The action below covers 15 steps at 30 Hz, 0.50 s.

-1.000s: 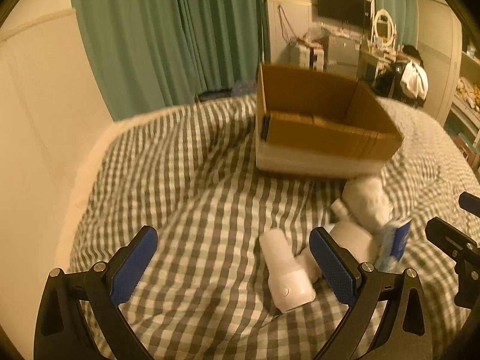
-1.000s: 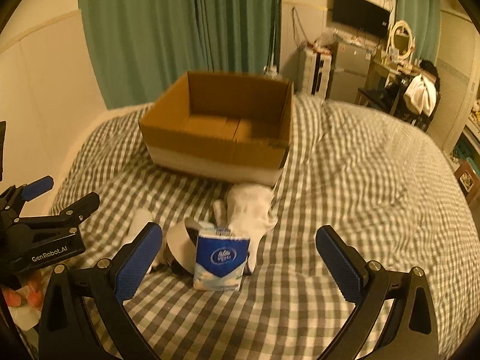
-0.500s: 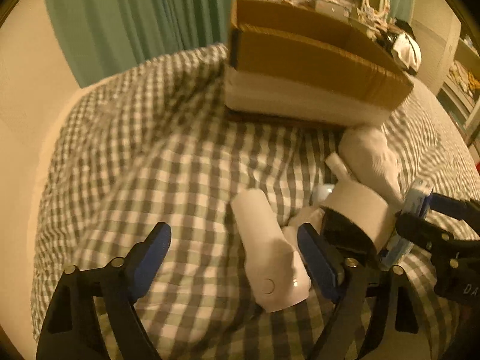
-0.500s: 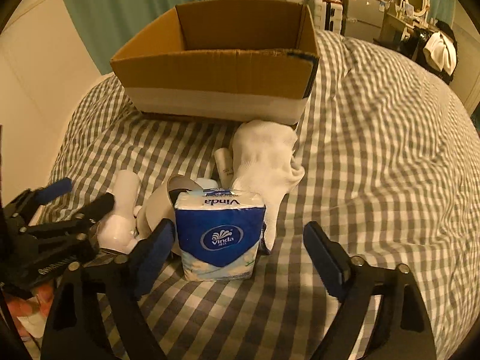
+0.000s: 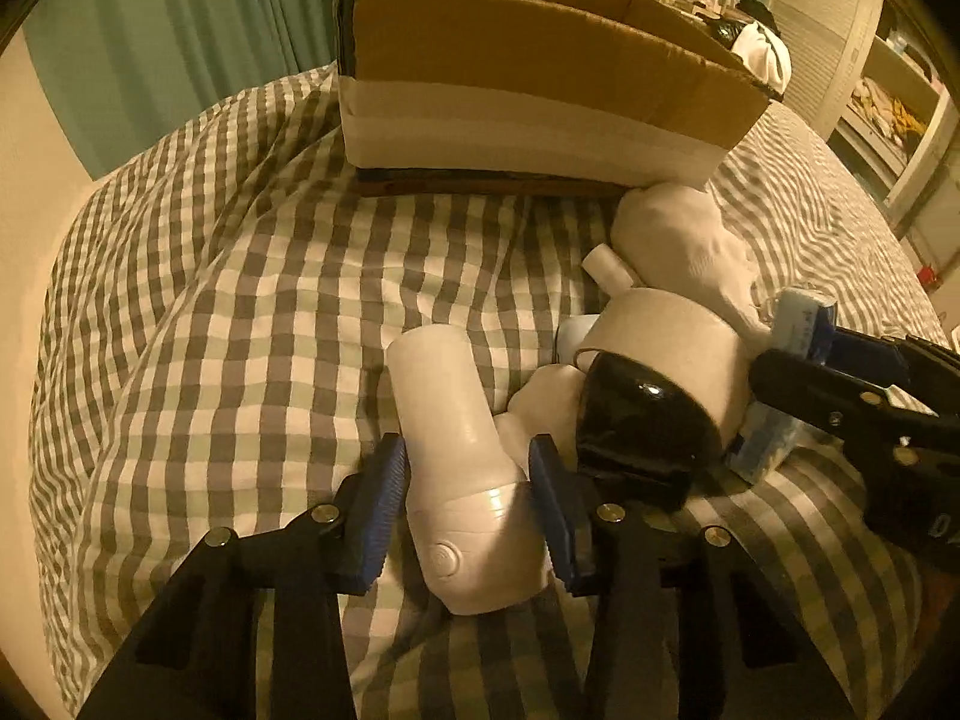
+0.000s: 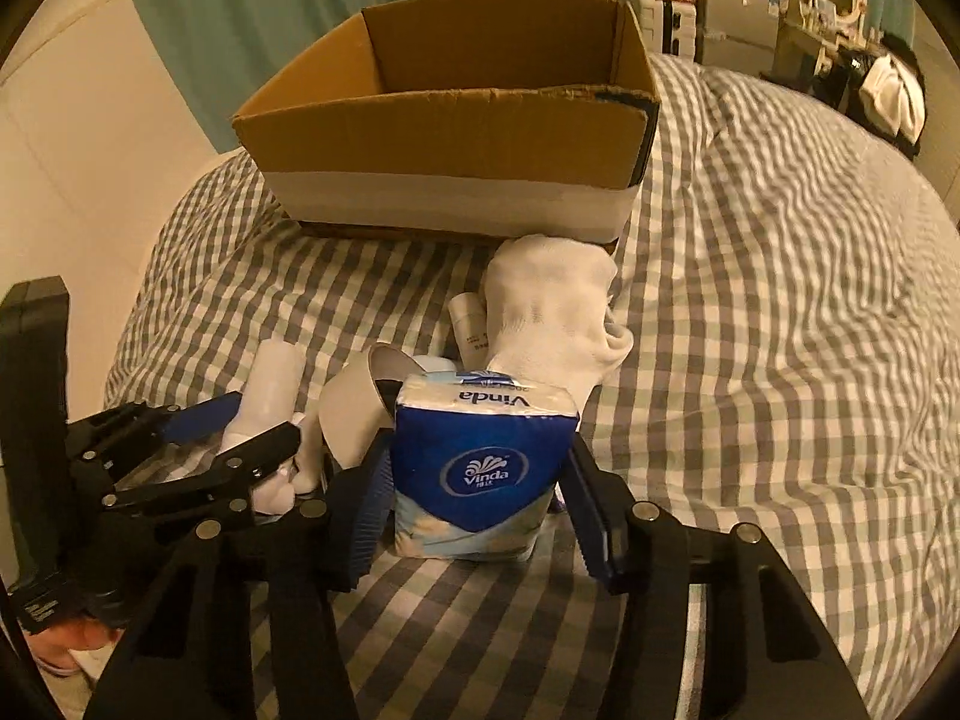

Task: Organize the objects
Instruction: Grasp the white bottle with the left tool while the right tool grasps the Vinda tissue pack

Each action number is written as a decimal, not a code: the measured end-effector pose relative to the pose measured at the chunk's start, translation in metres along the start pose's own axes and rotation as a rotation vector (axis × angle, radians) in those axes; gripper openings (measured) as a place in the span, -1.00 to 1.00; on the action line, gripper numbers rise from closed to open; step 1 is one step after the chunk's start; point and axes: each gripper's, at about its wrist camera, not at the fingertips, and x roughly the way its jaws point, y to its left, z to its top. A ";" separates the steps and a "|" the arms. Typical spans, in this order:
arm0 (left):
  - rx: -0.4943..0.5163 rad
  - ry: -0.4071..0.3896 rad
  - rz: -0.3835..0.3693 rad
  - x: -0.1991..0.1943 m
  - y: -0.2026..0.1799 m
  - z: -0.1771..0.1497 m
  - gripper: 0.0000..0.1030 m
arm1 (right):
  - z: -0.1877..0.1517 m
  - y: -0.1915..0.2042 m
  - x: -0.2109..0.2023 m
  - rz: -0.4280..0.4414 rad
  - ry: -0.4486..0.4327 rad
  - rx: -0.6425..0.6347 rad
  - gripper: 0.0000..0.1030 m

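- The left gripper [image 5: 468, 495] is angled down over the checked bedspread [image 5: 240, 330], and a white bottle-shaped device [image 5: 459, 456] lying on the cover is bracketed by its blue pads [image 5: 384, 504]; the jaws are closing, and the pads are seen right at the device's sides, the right one touching or all but touching.
- The right gripper [image 6: 474, 501] is likewise set down around a blue Vinda tissue pack [image 6: 480, 474] that stands upright on the cover; its jaws are closing, and whether the pads press on the pack yet cannot be told.
- The two grippers are placed side by side, the left one's black frame being seen just to the left of the tissue pack in the right wrist view.
- Between the two held-about items a cream cup with a glossy black inside [image 5: 654, 396] is lying on its side, touching the white device's neighbour pieces.
- Just beyond the cup a small white tube [image 6: 468, 330] and a crumpled white sock [image 6: 552, 312] are found, the sock overlapping the tube.
- Farther out, past the sock, an open cardboard box [image 6: 444, 138] is set on the bedspread, the sock reaching its near wall.
- Behind the box, green curtains [image 6: 300, 6] are hung.
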 end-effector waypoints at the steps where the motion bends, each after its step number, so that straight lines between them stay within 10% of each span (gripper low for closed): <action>1: -0.005 -0.002 0.000 -0.004 0.000 0.001 -0.19 | 0.000 0.001 -0.001 -0.011 -0.005 -0.009 0.02; 15: -0.030 -0.117 -0.008 -0.069 0.002 0.008 -0.38 | 0.005 0.011 -0.057 -0.078 -0.159 -0.041 0.01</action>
